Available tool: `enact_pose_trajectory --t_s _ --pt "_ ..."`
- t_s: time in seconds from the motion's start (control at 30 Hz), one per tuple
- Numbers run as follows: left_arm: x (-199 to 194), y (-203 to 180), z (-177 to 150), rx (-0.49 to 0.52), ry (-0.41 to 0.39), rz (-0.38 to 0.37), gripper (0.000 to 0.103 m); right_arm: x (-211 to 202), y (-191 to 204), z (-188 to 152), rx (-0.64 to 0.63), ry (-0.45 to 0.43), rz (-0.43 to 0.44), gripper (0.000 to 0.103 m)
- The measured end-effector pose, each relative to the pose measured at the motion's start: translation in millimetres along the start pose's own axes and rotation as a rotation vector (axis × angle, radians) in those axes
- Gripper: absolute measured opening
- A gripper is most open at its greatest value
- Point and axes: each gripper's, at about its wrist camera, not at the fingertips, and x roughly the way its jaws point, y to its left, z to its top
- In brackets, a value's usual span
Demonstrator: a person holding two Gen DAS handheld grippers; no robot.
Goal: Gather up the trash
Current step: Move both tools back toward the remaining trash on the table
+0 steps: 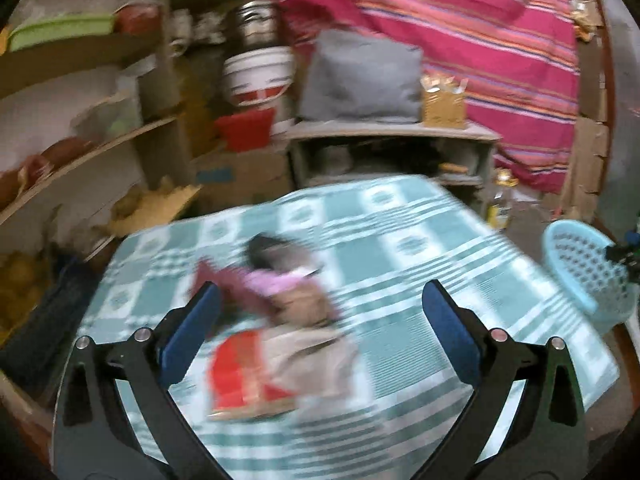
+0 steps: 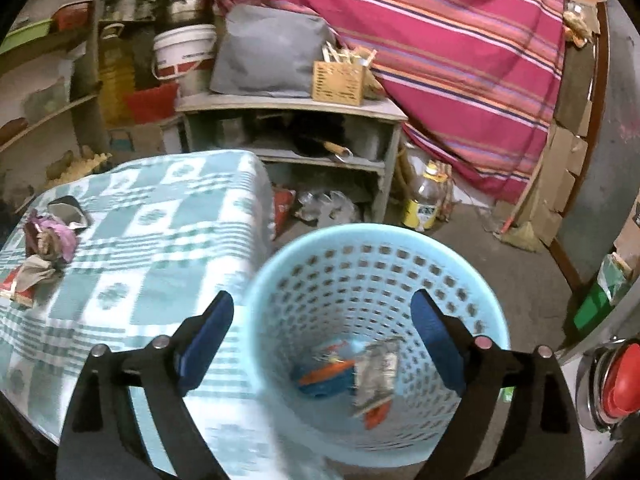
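My left gripper (image 1: 320,320) hangs over the checkered bench (image 1: 420,280), fingers spread wide and holding nothing, above the crumpled trash pile (image 1: 280,320) lying there. My right gripper (image 2: 322,332) hangs over the blue basket (image 2: 486,312) beside the bench, fingers spread too; wrappers (image 2: 352,372) lie at its bottom.

Left wrist cam sits low over the checkered table cloth (image 1: 400,280), looking forward and down at the pile of wrappers (image 1: 276,320), pretty close, though it's blurry so detail is iffy. Right wrist cam hangs off the table's right side, looking almost straight down into the blue basket (image 2: 280,280). Both views share the cloth, the basket, the grey shelf unit (image 2: 288,106) and the striped blanket (image 2: 440,60) behind.
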Motion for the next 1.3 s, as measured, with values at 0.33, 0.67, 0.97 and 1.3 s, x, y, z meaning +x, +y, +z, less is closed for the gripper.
enact_pose_trajectory --t_s 0.33,0.67,0.97,1.3 --pt "23.8 90.2 -49.1 -0.066 0.111 0.062 0.097 3.6 78.1 -11.5 -0.008 0.021 0.064 0.089" --pt "38.0 95.8 -75.4 -0.085 0.167 -0.054 0.092 9.3 114.9 -20.4 -0.028 0.066 0.076 0.089" --pt "61.0 88.8 -77.0 -0.114 0.262 -0.197 0.047 11.3 130.9 -20.4 -0.043 0.074 0.092 0.089" --pt "36.1 115.5 -72.4 -0.145 0.211 -0.189 0.011 -0.8 169.8 -13.0 -0.112 0.044 0.128 0.089"
